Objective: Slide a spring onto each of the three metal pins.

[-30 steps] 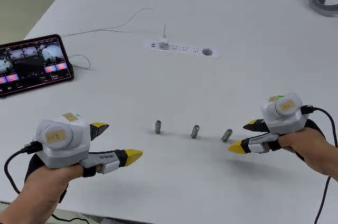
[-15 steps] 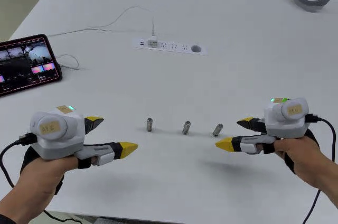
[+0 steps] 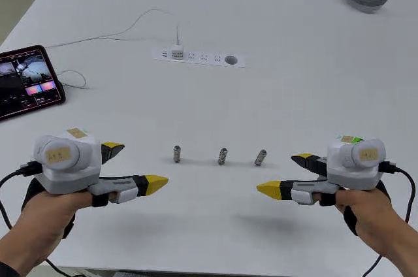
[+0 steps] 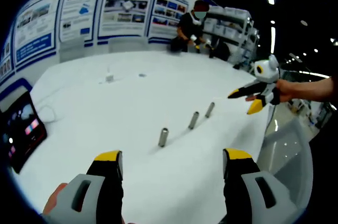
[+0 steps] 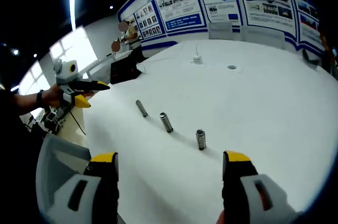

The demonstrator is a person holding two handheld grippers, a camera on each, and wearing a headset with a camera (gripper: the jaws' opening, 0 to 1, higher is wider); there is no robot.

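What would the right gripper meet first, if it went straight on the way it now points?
The right gripper would probably meet the nearest spring first; it stands almost dead ahead, though depth is unclear.

The left tool (image 3: 140,164) is held at the near left by the left hand (image 3: 39,215), its yellow-tipped jaws spread wide, empty, pointing right. The right tool (image 3: 282,173) mirrors it at the near right in the right hand (image 3: 366,211), jaws spread wide, empty, pointing left. The two tools are well apart.
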